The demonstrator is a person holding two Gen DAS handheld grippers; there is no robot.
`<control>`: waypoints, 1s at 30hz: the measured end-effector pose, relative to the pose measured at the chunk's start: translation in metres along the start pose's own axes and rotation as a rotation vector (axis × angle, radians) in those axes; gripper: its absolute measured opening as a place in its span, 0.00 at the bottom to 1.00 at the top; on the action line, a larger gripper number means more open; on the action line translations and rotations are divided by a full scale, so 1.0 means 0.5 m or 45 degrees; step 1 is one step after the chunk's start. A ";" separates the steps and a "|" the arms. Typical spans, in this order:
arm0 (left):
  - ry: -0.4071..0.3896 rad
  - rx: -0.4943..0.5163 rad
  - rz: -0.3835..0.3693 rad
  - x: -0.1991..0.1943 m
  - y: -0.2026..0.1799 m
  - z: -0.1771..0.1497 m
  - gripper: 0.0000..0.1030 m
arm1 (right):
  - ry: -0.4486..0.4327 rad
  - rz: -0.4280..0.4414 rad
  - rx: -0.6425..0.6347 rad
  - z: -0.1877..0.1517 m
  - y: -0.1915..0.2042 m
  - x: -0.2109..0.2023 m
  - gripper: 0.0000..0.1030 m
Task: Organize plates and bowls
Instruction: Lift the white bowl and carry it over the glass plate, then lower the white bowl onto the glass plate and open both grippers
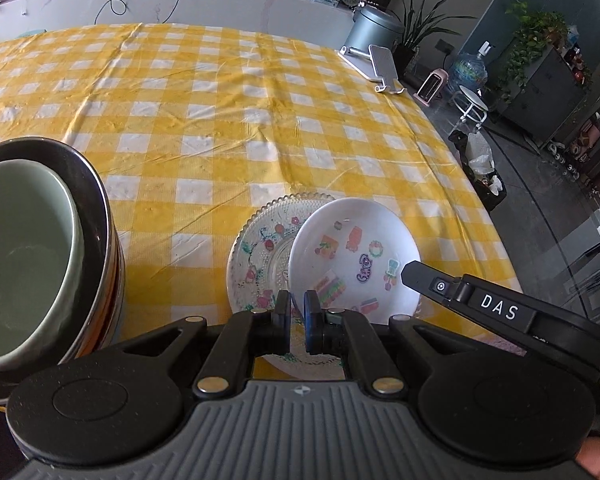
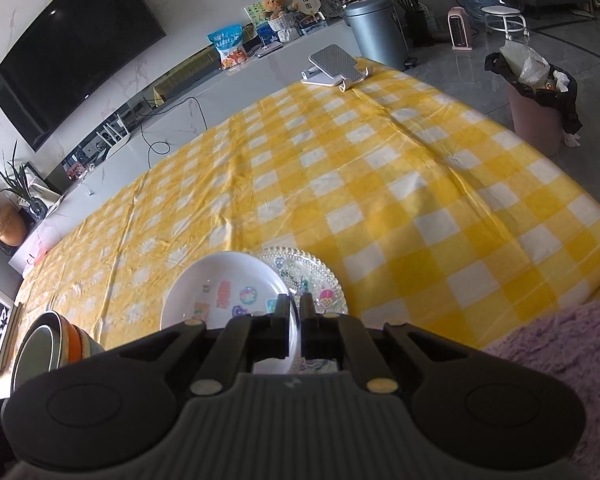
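Glossy white bowl [image 1: 354, 256], beaded glass plate [image 1: 256, 240], creased cloth [image 1: 220, 120]

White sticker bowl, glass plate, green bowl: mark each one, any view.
white sticker bowl [image 1: 360, 240], left wrist view, on its inner floor among the stickers.
glass plate [image 1: 256, 240], left wrist view, on its beaded left part beside the bowl.
green bowl [image 1: 16, 248], left wrist view, on its inside wall.

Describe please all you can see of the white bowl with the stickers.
The white bowl looks glossy, like ceramic or plastic, shallow and round, with colourful cartoon stickers inside. It is tilted above the clear beaded glass plate. The right gripper is shut on its rim; the left gripper is shut at its near edge.
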State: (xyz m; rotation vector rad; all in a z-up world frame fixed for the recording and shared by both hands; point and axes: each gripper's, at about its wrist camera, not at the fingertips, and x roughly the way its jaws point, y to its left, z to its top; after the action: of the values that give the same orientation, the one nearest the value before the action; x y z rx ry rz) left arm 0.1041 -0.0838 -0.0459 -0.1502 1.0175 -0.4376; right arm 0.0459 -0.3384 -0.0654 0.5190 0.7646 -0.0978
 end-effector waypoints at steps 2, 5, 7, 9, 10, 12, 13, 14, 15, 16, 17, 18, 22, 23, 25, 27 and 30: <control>0.016 -0.011 0.002 0.006 0.003 0.000 0.06 | 0.012 -0.004 0.001 0.000 0.001 0.009 0.02; 0.024 -0.021 0.009 0.010 0.007 0.001 0.07 | 0.033 -0.011 0.000 -0.001 0.003 0.020 0.02; 0.029 -0.026 0.014 0.013 0.009 0.002 0.08 | 0.046 -0.018 -0.004 -0.001 0.003 0.027 0.02; 0.039 -0.027 0.015 0.018 0.011 0.002 0.10 | 0.059 -0.027 -0.005 -0.002 0.005 0.034 0.02; 0.044 -0.029 0.015 0.019 0.011 0.002 0.10 | 0.065 -0.030 -0.003 -0.002 0.006 0.037 0.02; 0.044 -0.025 0.012 0.020 0.009 0.002 0.10 | 0.065 -0.040 0.000 -0.002 0.006 0.040 0.02; 0.039 -0.018 0.012 0.019 0.008 0.003 0.10 | 0.064 -0.043 0.000 -0.001 0.007 0.041 0.02; 0.031 -0.008 0.014 0.017 0.006 0.004 0.10 | 0.063 -0.049 -0.005 -0.001 0.008 0.041 0.02; 0.023 0.005 0.018 0.016 0.002 0.006 0.10 | 0.064 -0.054 -0.009 -0.002 0.009 0.042 0.02; 0.018 0.017 0.023 0.016 0.000 0.006 0.10 | 0.064 -0.058 -0.013 -0.003 0.010 0.042 0.02; 0.019 0.025 0.027 0.017 -0.001 0.006 0.10 | 0.064 -0.061 -0.016 -0.004 0.011 0.042 0.02; 0.022 0.031 0.030 0.020 -0.002 0.006 0.10 | 0.062 -0.065 -0.018 -0.004 0.011 0.043 0.02; 0.047 0.042 0.054 0.031 -0.005 0.005 0.10 | 0.064 -0.073 -0.025 -0.004 0.012 0.043 0.02; 0.047 0.048 0.060 0.032 -0.008 0.005 0.10 | 0.063 -0.074 -0.028 -0.004 0.012 0.043 0.02; 0.049 0.069 0.073 0.033 -0.012 0.005 0.12 | 0.064 -0.073 -0.024 -0.004 0.013 0.043 0.02; 0.047 0.078 0.081 0.033 -0.015 0.003 0.12 | 0.067 -0.068 -0.026 -0.004 0.013 0.044 0.04; 0.042 0.091 0.087 0.029 -0.021 0.000 0.20 | 0.068 -0.053 -0.008 -0.006 0.011 0.042 0.07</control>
State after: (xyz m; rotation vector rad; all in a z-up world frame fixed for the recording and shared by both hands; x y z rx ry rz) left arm 0.1077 -0.0991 -0.0540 -0.0439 1.0349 -0.4146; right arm 0.0606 -0.3303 -0.0793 0.5011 0.8280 -0.1202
